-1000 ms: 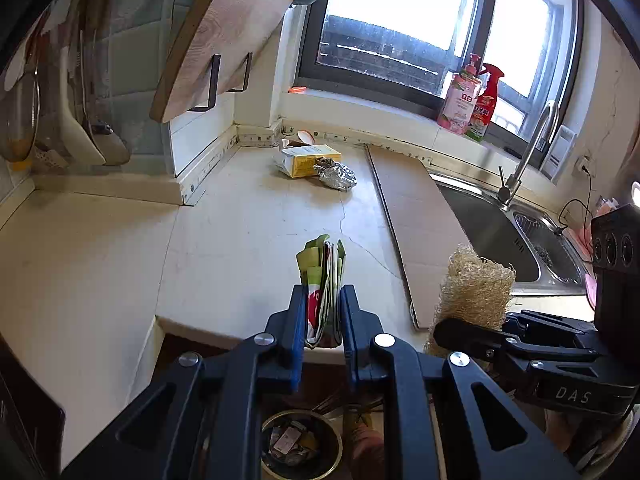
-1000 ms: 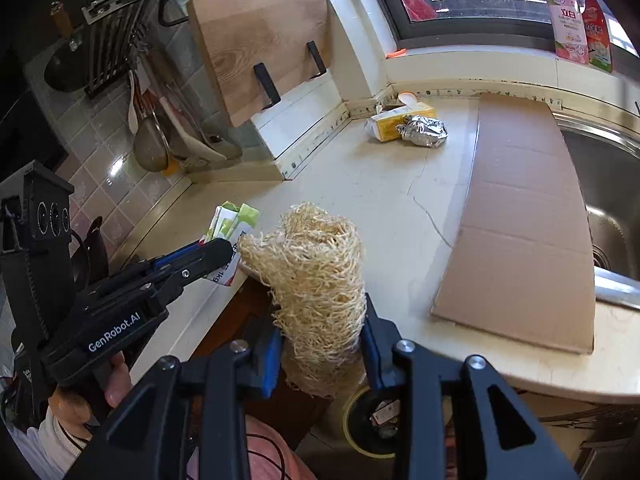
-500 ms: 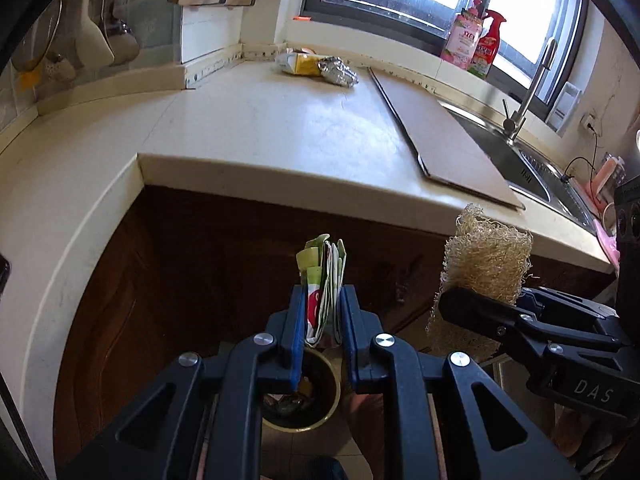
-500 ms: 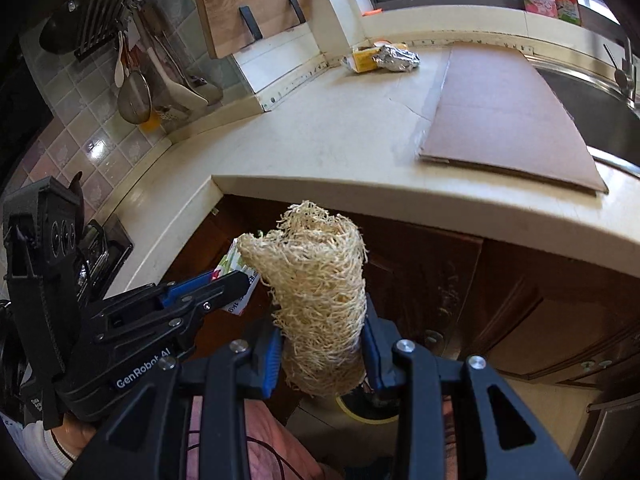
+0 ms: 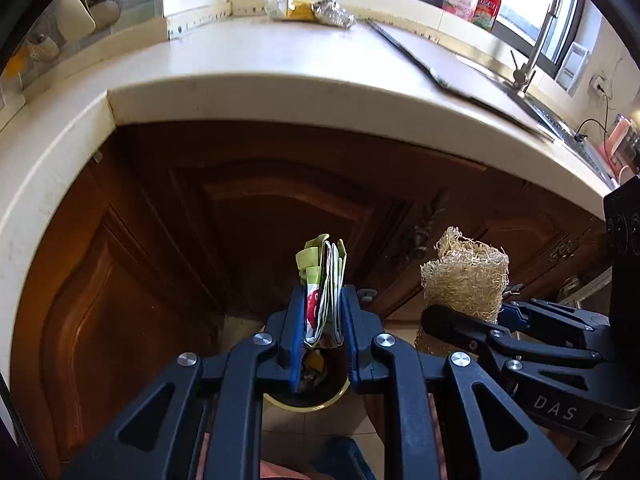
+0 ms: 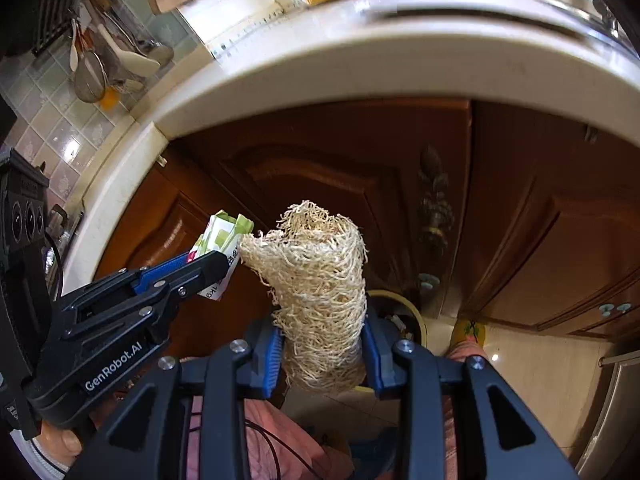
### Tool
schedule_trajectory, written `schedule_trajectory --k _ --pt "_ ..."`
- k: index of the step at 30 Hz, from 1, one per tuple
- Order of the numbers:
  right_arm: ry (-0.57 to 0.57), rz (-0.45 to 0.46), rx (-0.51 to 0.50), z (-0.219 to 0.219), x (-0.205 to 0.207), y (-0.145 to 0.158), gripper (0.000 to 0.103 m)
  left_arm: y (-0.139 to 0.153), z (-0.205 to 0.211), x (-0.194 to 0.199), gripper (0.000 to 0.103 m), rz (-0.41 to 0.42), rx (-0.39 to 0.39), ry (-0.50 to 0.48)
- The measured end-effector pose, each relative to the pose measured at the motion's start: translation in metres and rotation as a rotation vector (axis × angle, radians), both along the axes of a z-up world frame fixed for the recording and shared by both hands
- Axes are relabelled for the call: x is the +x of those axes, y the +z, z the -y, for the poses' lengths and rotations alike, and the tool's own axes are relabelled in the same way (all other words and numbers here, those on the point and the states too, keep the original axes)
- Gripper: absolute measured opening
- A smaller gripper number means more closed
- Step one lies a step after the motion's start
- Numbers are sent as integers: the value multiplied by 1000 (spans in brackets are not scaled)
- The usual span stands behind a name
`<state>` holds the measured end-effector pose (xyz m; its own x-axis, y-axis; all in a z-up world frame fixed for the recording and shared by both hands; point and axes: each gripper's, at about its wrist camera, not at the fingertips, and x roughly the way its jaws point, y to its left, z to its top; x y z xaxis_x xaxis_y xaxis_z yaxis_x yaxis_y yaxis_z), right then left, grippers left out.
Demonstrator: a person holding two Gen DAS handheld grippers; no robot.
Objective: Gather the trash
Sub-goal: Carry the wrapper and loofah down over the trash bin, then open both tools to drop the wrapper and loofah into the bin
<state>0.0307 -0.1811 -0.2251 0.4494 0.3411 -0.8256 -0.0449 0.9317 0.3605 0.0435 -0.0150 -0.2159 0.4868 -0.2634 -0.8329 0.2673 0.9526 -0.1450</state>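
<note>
My left gripper (image 5: 322, 304) is shut on a flattened green and white carton (image 5: 322, 276), held upright in front of the brown cabinet doors. The carton also shows in the right wrist view (image 6: 220, 240). My right gripper (image 6: 322, 344) is shut on a tan loofah sponge (image 6: 316, 280), which also shows in the left wrist view (image 5: 464, 276). A round bin with a yellow rim (image 5: 304, 396) holding trash sits on the floor just below the left gripper; its rim shows behind the loofah in the right wrist view (image 6: 416, 316). A yellow carton (image 5: 296, 10) and crumpled foil (image 5: 334, 14) lie on the counter.
The cream counter edge (image 5: 280, 92) overhangs the wooden cabinet doors (image 5: 280, 220). A cardboard sheet (image 5: 448, 68) lies on the counter beside the sink and tap (image 5: 532, 56). Utensils hang on the tiled wall (image 6: 104, 64). A slippered foot (image 6: 470, 332) is on the tiled floor.
Both grippers have dropped from counter height to below the counter edge, still holding the carton and the loofah. The floor bin now lies just under the left gripper.
</note>
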Motion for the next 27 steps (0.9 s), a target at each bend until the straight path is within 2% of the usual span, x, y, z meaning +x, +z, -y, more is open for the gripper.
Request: schedule_trajectory --k 8,18,27 --pt "1 -91 8 -2 7 -50 34 -53 2 15 16 -132 14 0" --pt "-23 -260 69 6 15 -116 35 -113 -9 29 20 -291 7 12" --pt "-12 -351 91 -3 24 -148 38 -138 -4 42 24 -353 -14 11"
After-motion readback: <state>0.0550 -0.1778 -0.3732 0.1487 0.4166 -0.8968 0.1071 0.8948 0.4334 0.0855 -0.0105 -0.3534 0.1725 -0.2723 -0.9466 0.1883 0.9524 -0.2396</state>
